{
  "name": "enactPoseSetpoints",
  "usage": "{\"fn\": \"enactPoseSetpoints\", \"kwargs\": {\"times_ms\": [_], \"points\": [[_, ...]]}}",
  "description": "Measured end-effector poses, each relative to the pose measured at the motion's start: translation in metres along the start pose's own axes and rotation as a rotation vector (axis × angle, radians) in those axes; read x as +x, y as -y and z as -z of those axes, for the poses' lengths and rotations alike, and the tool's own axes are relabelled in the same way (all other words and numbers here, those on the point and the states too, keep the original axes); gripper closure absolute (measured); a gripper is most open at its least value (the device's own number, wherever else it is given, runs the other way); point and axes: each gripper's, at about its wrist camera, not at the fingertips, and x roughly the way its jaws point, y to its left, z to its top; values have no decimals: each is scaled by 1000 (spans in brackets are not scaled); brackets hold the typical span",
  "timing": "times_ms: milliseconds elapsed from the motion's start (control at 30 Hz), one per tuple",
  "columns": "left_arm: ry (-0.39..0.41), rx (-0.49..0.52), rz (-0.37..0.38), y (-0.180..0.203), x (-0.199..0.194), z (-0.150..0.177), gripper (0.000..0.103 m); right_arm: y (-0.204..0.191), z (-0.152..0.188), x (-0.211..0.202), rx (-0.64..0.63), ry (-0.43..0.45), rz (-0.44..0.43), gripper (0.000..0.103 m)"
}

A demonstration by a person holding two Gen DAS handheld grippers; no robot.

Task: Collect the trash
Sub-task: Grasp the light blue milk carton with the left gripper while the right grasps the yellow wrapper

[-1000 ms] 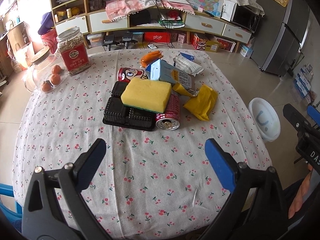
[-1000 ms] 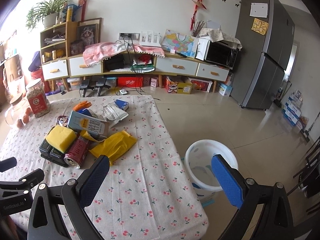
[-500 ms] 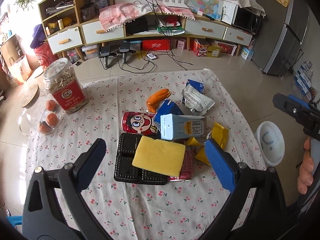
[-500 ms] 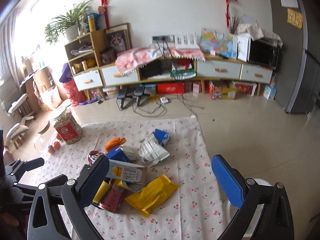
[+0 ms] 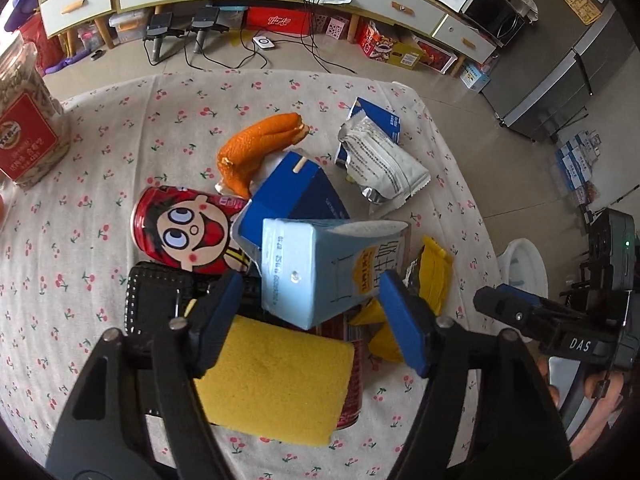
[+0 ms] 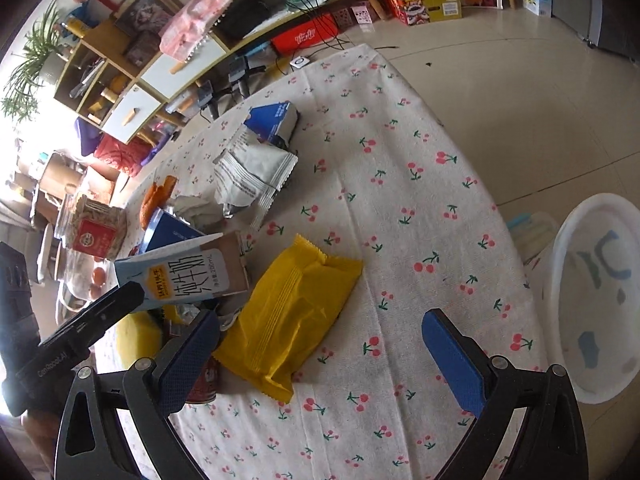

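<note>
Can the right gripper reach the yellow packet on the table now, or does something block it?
Probably yes. The right gripper is open just in front of the yellow packet, which lies uncovered on the tablecloth. Only its left end touches the milk carton pile.

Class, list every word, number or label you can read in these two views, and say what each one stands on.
"DAS": right tongs' body.
"GenRobot.AI": left tongs' body.
"200mL", with large Chinese characters: pale blue milk carton.
Red jar label, silver wrapper, red box under the shelf: print too small or blurred to read.
</note>
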Motion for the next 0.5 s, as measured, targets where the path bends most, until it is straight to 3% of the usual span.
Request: {"fn": "enactPoseSetpoints", "kwargs": {"times_ms": [100, 200, 333, 400, 433, 500], "points": [[3, -22, 59, 0, -3, 3, 57, -4, 4, 16, 0, -50, -4, 2], [34, -20, 94, 3, -16, 3, 61, -10, 7, 26, -7, -63, 1, 9], [62, -7, 102, 9, -25, 5, 62, -10, 11, 33, -9, -82, -4, 42], [71, -14, 121, 10, -29, 6, 62, -8, 13, 30, -14, -69, -5, 69], [79, -16, 133, 11, -31, 6, 62, -6, 13, 29, -9, -72, -7, 90], [91, -12, 145, 14, -35, 7, 62, 0, 13, 23, 13, -56, -33, 96]]}}
